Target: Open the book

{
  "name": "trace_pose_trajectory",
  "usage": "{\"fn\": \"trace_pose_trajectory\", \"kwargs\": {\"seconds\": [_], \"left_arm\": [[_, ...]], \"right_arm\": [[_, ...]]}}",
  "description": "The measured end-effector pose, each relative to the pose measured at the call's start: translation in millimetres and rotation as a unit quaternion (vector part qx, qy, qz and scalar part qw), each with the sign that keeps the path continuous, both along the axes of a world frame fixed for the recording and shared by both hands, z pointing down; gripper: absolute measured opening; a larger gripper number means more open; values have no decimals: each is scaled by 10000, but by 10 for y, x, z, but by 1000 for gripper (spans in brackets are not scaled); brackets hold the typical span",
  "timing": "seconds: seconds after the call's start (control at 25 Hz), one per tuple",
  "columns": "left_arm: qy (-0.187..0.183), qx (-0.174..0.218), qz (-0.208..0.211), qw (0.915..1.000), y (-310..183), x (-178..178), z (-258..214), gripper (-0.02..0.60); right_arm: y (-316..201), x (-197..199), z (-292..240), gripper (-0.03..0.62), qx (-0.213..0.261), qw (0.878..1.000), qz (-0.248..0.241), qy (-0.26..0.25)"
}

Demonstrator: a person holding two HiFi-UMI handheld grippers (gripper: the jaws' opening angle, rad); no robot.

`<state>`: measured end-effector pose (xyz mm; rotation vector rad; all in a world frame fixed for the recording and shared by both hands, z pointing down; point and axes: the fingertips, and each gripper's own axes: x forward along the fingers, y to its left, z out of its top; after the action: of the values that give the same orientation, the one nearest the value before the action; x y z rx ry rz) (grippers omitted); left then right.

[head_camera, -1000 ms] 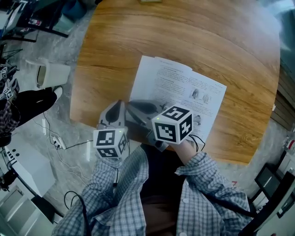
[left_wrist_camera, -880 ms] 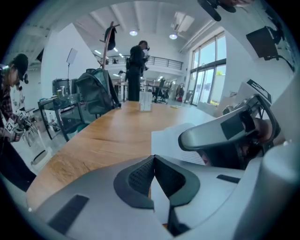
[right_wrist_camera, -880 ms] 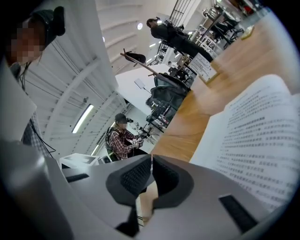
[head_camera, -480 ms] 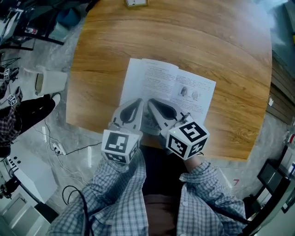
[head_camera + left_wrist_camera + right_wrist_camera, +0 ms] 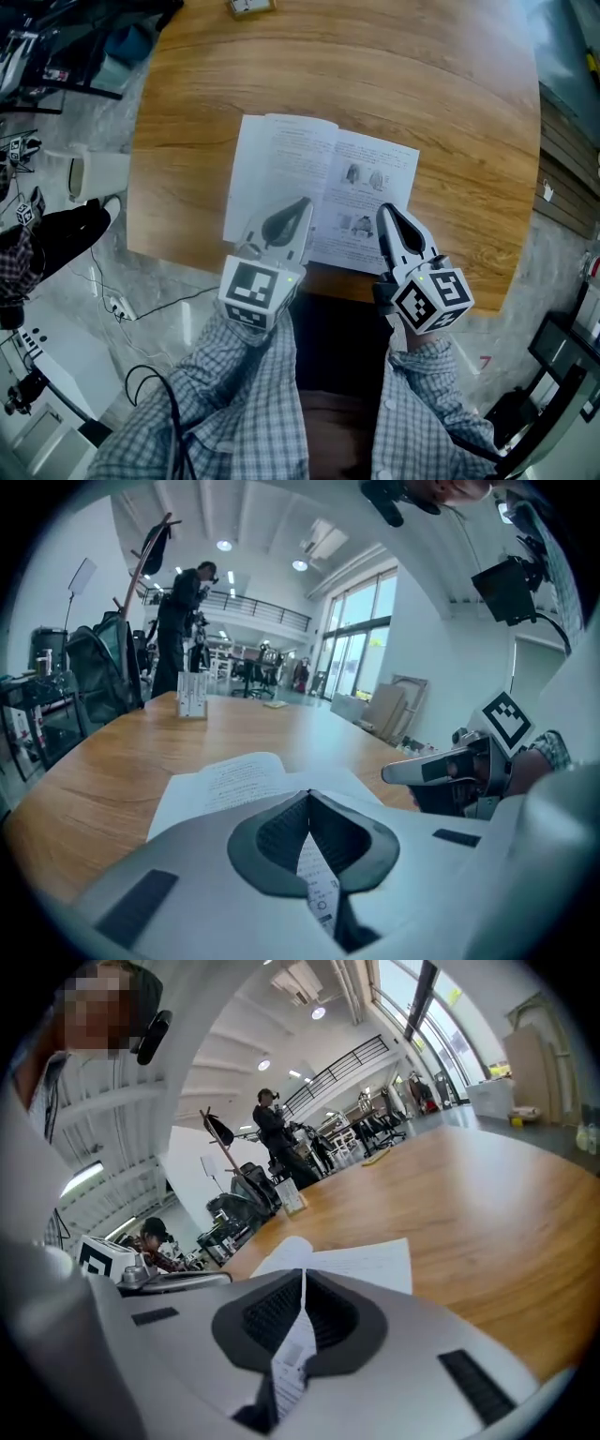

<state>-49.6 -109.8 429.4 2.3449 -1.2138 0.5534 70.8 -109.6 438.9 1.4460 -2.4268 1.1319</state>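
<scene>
A white book lies open and flat on the wooden table, its printed pages facing up. My left gripper is shut, its tip over the near part of the left page beside the spine. My right gripper is shut too, with its tip above the near edge of the right page. In the left gripper view the shut jaws hover just over the pages, and the right gripper shows at the side. The right gripper view shows its closed jaws above the page. Neither holds anything.
A small card stand sits at the table's far edge. The near table edge runs just under both grippers. A white bin, cables and gear lie on the floor to the left. A person stands far behind the table.
The right gripper has swung from the middle of the book out to the right page's near edge. The left gripper has moved forward over the left page. The book stays open.
</scene>
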Motion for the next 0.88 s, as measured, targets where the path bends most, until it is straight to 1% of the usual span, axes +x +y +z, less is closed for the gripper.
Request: {"fn": "trace_pose_trajectory", "kwargs": {"seconds": [0.16,0.4,0.52,0.6,0.76,0.88], "left_arm": [[94,128,-104,9998,-43,48,-142,0],[176,603,-115,9980,-93,174,-553,0],[337,813,-129,9960,-111,246,-793,0],[439,952,-139,9944,-149,285,-955,0],[572,1286,-112,9900,-217,326,-1301,0],[662,1573,-84,9853,-247,357,-1558,0]], "right_arm": [[14,256,-195,25,123,9991,361,-167],[19,369,-665,25,715,9967,359,130],[14,466,-867,25,809,9953,506,157],[-20,548,-1023,25,934,9937,597,189],[-71,633,-1349,25,1365,9881,602,370],[-88,689,-1568,25,1670,9830,672,356]]}}
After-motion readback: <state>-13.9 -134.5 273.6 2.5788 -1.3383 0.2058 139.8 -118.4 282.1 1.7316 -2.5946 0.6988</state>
